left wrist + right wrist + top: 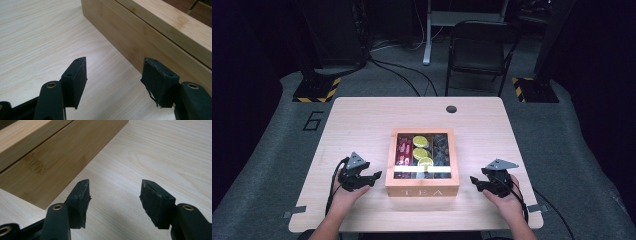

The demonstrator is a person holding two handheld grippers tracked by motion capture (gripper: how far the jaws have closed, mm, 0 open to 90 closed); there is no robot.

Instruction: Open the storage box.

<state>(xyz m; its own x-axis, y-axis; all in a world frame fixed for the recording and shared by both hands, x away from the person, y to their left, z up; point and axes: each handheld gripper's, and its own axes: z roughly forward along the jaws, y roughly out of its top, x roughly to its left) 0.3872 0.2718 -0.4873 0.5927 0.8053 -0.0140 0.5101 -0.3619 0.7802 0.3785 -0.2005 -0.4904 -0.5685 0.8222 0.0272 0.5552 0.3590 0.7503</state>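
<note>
Wooden tea box at table centre, glass lid shut, packets and lime slices inside. Left gripper just left of box, jaws wide apart, empty. Right gripper near right side, jaws wide, empty. Risk, judged: uneven squeeze from sides skews or slides box; jaw tip may catch lid seam

A pale wooden table carried one wooden tea box.

The box sat near the middle of the table, toward the person's edge, its front marked TEA. Its glass lid showed three compartments: red packets, yellow-green packets, dark ones. A small dark round hole lay near the far edge.
</note>
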